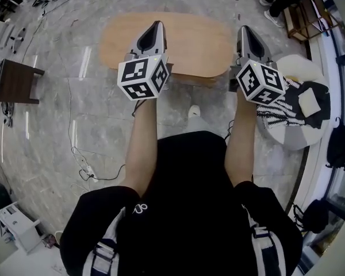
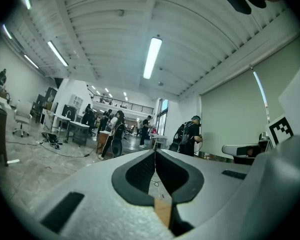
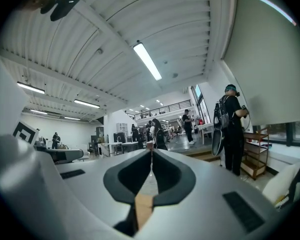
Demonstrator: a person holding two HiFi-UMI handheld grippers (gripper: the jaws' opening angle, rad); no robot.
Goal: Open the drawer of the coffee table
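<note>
The coffee table [image 1: 190,42] sits in the upper middle of the head view, its oval wooden tabletop lying with the long axis left to right across the frame. Both arms reach toward the upper edge of the frame, across that axis.

The left hand-held gripper [image 1: 157,24] is clenched with nothing in it. Its own view shows the two dark pads pressed together, with only the room beyond them. In the head view it overlaps the left-middle part of the tabletop.

The right hand-held gripper [image 1: 245,29] is likewise clenched and empty. It lies at the tabletop's right end, just at the rim.

The drawer does not show plainly. A darker strip [image 1: 198,80] under the tabletop's near edge, between the two grippers, may be its front (no handle can be made out).

If so, the drawer lies below and slightly back toward the person from both sets of fingertips, so the coming move probably calls for lowering a gripper to that near face and loosening its jaws first. The strip runs between the two arms, and neither is clearly closer to it. How high the grippers stand above the tabletop cannot be told.
</note>
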